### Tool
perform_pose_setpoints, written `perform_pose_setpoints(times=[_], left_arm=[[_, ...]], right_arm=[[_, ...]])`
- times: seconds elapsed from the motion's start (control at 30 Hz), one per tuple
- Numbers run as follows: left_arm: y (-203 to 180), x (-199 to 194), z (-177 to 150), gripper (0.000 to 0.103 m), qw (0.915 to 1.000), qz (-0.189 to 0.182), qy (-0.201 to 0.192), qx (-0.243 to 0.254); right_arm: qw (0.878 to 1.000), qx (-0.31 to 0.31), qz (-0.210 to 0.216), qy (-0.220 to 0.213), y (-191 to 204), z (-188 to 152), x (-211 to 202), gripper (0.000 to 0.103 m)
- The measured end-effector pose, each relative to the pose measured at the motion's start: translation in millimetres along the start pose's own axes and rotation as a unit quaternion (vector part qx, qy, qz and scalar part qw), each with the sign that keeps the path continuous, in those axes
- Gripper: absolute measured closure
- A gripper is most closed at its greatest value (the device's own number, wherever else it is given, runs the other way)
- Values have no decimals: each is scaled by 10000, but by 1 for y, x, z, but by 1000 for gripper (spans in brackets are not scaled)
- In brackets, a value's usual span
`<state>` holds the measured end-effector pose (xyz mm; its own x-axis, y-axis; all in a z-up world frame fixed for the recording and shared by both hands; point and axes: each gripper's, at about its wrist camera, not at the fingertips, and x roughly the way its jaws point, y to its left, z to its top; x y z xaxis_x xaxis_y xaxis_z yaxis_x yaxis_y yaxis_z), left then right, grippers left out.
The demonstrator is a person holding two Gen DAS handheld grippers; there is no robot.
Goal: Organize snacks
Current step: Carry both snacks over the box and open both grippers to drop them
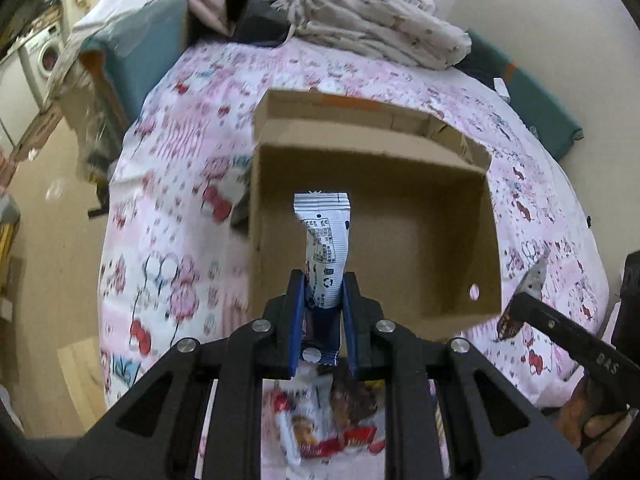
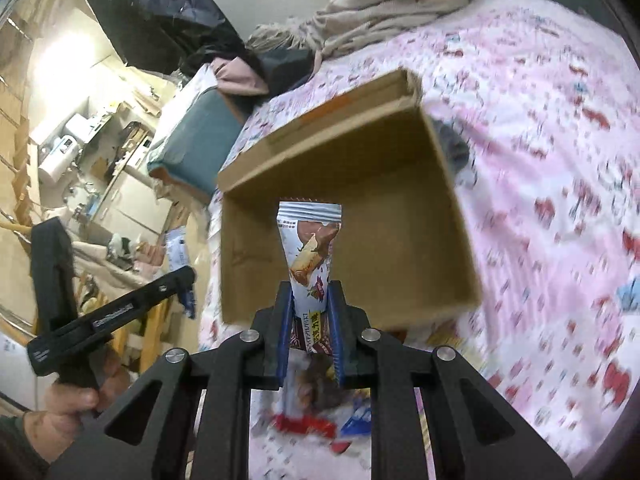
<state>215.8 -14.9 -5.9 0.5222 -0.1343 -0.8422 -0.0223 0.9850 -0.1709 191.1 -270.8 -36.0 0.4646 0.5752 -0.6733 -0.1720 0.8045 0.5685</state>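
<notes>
Nearest, under both tools, loose snack packets [image 1: 320, 436] lie blurred on the bedspread; their print cannot be read. The left gripper [image 1: 323, 300] pinches a white wrapper [image 1: 325, 240] showing a recycling mark and a panel of small print too fine to read. The right gripper [image 2: 310, 312] pinches a chocolate biscuit packet [image 2: 310, 248] with Japanese lettering partly hidden by the blue fingers [image 2: 285, 332]. Both packets stick up in front of an open cardboard box [image 1: 486, 240] on the pink Hello Kitty bedspread [image 1: 168, 240]. Beyond lie crumpled bedding [image 1: 380, 28] and, far left, a washing machine [image 1: 50, 54].
</notes>
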Motion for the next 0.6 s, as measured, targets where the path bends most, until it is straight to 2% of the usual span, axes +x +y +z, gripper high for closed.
perform_pose_setpoints(times=[0.2,0.33,0.5,0.6], left_arm=[[-15,25,16,88,9999,-29,-102,106],[-19,44,16,88,9997,-10,-74,237],[-16,72,9,88,9996,-182,196,56],[-21,82,2,88,9995,-44,197,247]], right_arm=[[9998,137,-150,-90,-21,26,19,85],[9997,-21,-261,32,-20,27,34,85],[9992,20,-368,160,-23,23,50,85],[9985,-77,-460,300,-22,22,61,85]])
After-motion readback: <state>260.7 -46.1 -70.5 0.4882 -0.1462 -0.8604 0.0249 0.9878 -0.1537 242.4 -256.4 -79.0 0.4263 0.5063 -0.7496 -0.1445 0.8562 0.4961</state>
